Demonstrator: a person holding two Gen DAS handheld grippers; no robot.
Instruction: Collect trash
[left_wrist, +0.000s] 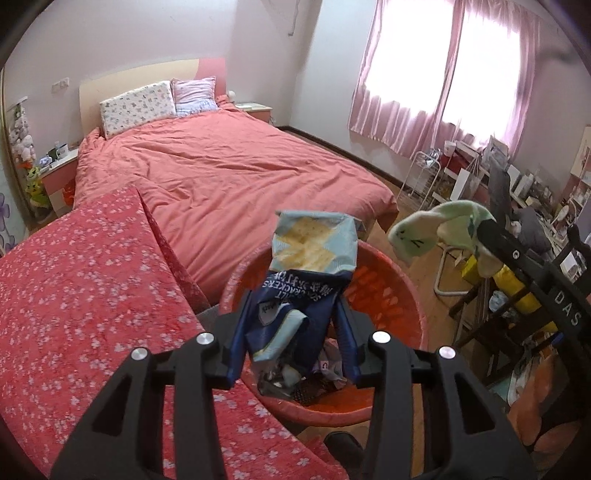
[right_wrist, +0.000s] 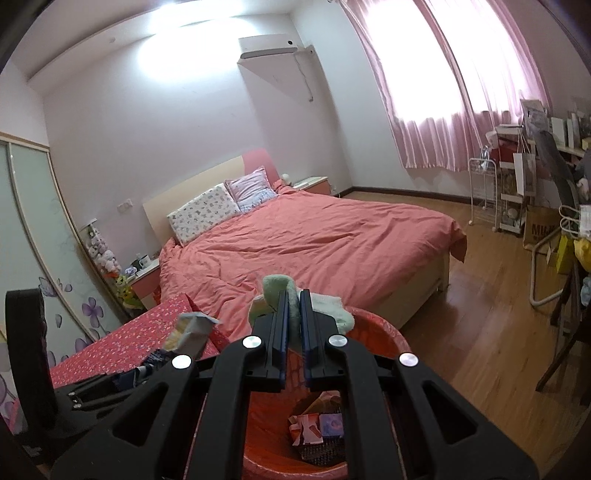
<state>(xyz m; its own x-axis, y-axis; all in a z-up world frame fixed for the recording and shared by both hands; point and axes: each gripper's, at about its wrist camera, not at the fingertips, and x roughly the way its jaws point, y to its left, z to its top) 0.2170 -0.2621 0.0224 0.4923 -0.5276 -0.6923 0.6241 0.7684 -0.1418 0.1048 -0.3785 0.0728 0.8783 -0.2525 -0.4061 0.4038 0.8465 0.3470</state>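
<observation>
Trash first: a crumpled cracker bag (left_wrist: 308, 273), glossy foil-like film in dark blue and pale blue with printed crackers, stands upright between the blue pads of the left gripper (left_wrist: 291, 332). Its torn top flares above the jaws, its creased lower end hangs down between them. The jaws stand at a middling width, and whether the pads still press on the film cannot be told. The bag hangs directly over a round orange-red bin (left_wrist: 406, 295) lined with thin shiny plastic; inside lie more scraps — a dark wrapper, some patterned paper.

The right gripper (right_wrist: 293, 321) also reaches over the bin's rim, its jaws narrow and clamped on a soft pale green sock (right_wrist: 280, 286), a fuzzy knit that bulges above and to the right of the pads. In the left wrist view the same sock droops limply from the black fingers at the right.

Left of the bin lies a red quilted cover (left_wrist: 81, 288) strewn with small white flowers, its edge just beside the bin. Beyond it spreads a bed (left_wrist: 229, 170) under a wrinkled salmon duvet, with two rectangular pillows — one in a small print, one striped in pink. Pink gathered curtains (left_wrist: 443, 74) glow at the window. Wooden floorboards (right_wrist: 472, 302) run to cluttered shelves along the right wall.
</observation>
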